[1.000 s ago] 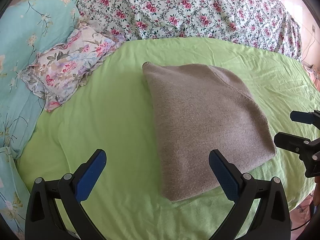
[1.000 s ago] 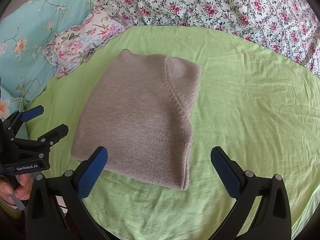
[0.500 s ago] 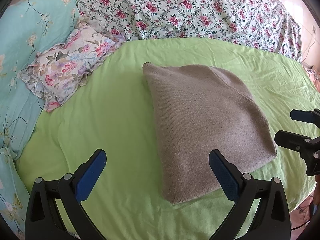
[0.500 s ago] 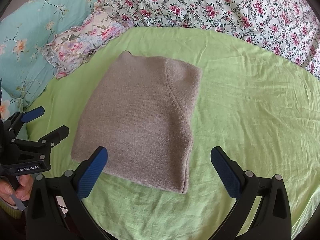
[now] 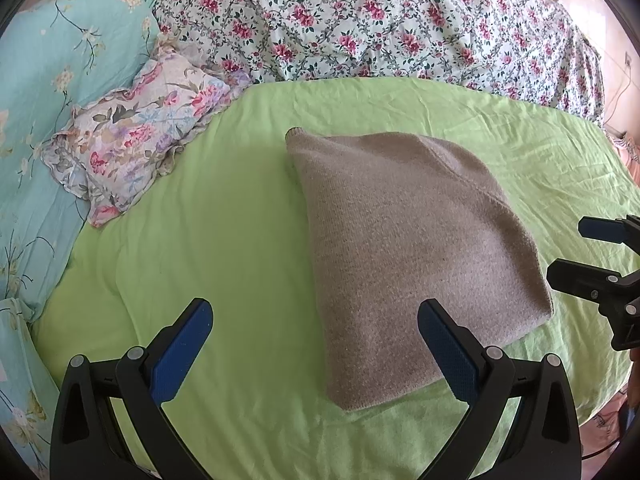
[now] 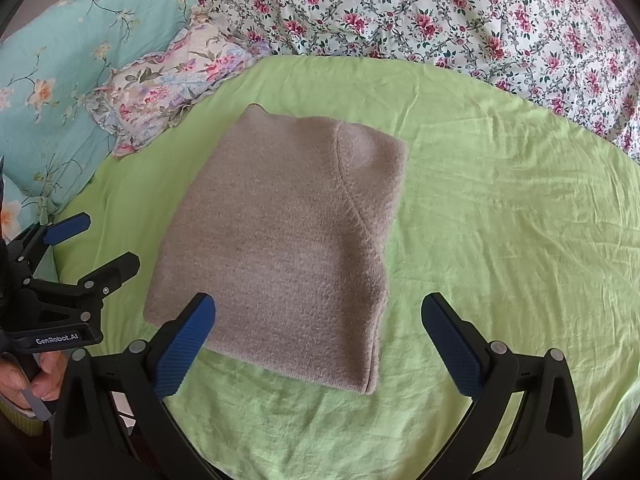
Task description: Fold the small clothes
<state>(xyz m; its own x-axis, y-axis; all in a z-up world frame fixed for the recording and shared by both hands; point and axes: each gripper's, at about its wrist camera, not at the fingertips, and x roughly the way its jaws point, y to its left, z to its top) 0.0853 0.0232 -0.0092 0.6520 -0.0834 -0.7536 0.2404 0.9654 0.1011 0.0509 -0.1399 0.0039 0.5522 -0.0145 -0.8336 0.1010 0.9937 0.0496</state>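
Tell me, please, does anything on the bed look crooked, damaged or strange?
Nothing stands out. The folded grey garment lies flat on the green sheet, slightly angled, its edges tidy. Both grippers, left and right, are open and empty.

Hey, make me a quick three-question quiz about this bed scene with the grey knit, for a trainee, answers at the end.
1. True or false: the left gripper is clamped on the folded grey knit.
2. What does the knit lie on? A) the green sheet B) the floral pillow C) the flowered quilt
3. Fill in: the right gripper has its jaws ____.

Key: 1 false, both grippers are open and empty above the near edge. 2 A. 3 open.
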